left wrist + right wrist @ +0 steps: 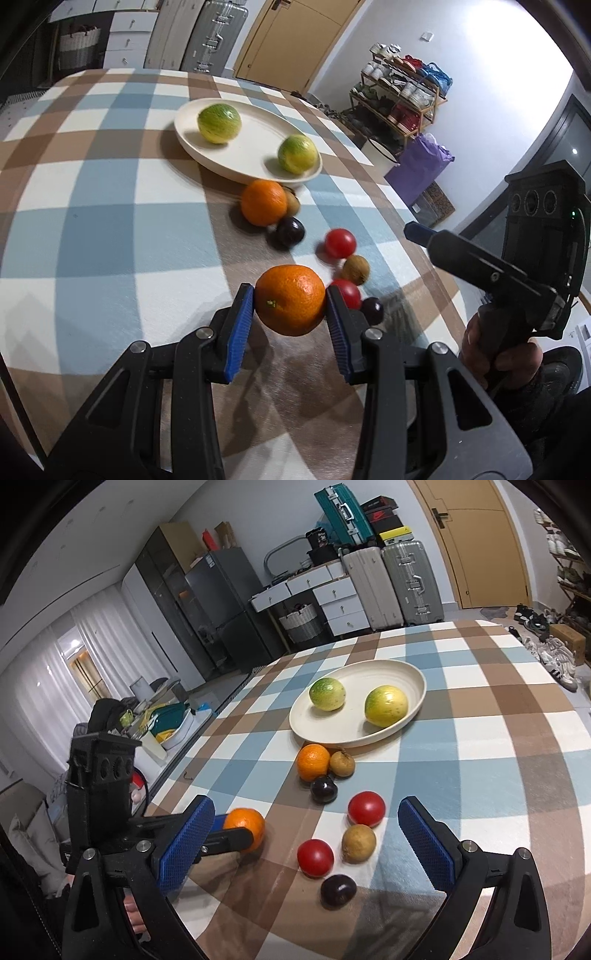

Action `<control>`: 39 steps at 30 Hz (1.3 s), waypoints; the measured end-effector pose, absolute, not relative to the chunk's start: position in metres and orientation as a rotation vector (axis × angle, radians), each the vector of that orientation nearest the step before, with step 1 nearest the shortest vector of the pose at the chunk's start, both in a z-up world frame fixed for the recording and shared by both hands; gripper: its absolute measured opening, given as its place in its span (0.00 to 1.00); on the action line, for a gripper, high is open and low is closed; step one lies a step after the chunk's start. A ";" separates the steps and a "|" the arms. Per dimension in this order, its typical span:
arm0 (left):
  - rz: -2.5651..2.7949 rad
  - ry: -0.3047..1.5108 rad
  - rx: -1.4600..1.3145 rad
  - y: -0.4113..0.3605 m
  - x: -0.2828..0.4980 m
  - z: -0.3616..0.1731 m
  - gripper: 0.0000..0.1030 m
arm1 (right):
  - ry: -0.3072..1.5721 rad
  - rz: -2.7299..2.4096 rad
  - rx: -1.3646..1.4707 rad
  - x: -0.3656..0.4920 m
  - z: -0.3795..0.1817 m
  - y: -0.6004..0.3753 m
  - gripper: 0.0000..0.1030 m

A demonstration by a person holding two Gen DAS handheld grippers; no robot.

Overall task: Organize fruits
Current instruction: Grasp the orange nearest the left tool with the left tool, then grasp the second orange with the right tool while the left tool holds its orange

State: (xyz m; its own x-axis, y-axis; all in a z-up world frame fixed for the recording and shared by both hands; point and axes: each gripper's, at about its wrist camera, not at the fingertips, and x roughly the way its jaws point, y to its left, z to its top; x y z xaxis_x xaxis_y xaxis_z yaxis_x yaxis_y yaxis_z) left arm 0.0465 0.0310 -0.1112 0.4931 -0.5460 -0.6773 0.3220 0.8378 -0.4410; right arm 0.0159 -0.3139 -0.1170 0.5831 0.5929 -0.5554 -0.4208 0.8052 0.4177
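Your left gripper [290, 308] clamps the round orange citrus fruit [290, 299] above the checked tablecloth's near edge, bound for the cream oval plate [255, 129], while your right gripper [306, 843] hangs released over the loose fruit

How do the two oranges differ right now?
The near orange is clamped between the left tongs and looks lifted off the cloth; the far orange rests on the tablecloth, ungripped. The far orange sits right by the plate rim, touching a small brown fruit; the near orange is well short of the plate. Both are round, bright orange and similar in size.
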 end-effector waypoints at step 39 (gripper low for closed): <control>-0.443 0.876 -0.321 0.094 0.088 -0.106 0.35 | 0.869 0.598 0.073 0.105 -0.143 -0.229 0.84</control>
